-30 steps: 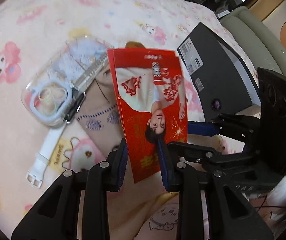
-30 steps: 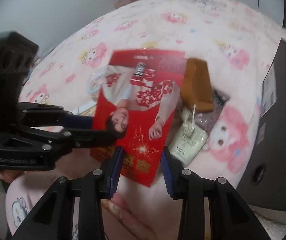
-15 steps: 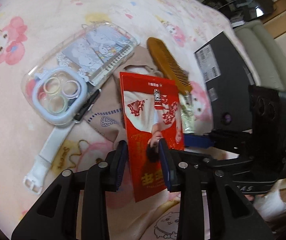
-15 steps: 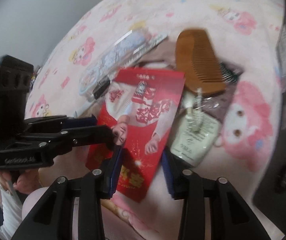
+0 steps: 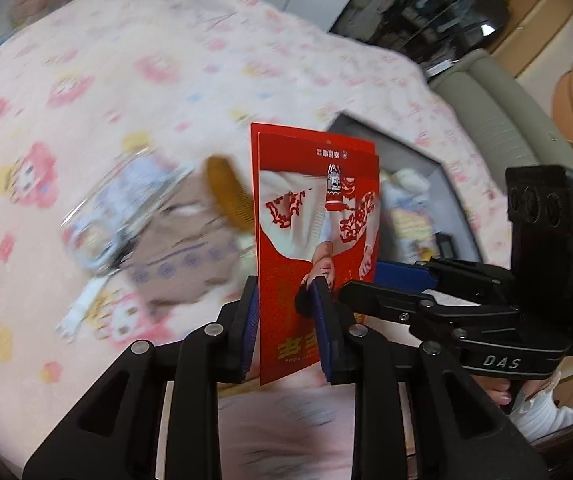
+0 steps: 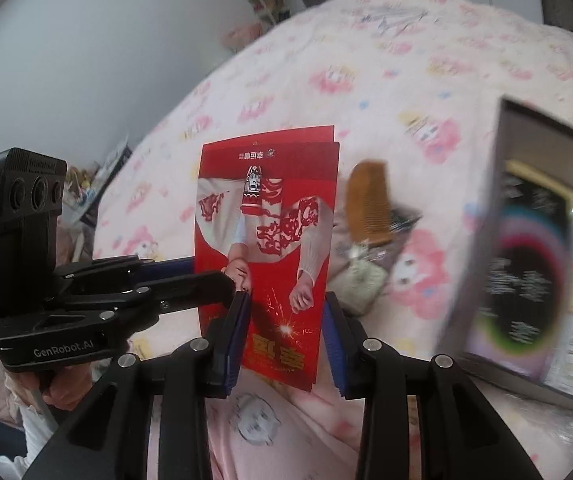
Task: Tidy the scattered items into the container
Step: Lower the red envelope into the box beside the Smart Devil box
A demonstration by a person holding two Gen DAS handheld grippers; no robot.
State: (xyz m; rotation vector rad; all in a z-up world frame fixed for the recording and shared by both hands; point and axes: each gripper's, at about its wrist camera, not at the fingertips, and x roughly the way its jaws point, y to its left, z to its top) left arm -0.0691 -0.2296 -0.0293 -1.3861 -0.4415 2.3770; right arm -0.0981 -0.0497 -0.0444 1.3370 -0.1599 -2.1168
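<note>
1. Both grippers have come up off the pink blanket (image 5: 166,80) since the previous views, carrying the red packet (image 5: 314,200) with them. It now hangs clear of the bedding.
2. Black box (image 5: 402,146): open, resting on the blanket to the right of the packet. It holds printed packs, too blurred to identify.
3. Left gripper (image 5: 284,292): angled downward and clamped on the packet's lower left part. The jaws have narrowed on it over the last second.
4. Right gripper (image 6: 286,304): angled downward alongside, jaws partly apart and closed on the packet's lower end. They have just tightened slightly.
5. A hand (image 6: 58,384) grasps the left gripper's handle from below.
6. Packet attitude: near upright, long axis running away from both cameras, printed face toward them, picture inverted, gold lettering at the gripped end.
7. Remaining on the blanket: brown pouch (image 5: 182,256), clear phone case (image 5: 126,200), wooden comb (image 6: 366,200), white strap (image 5: 82,304).
</note>
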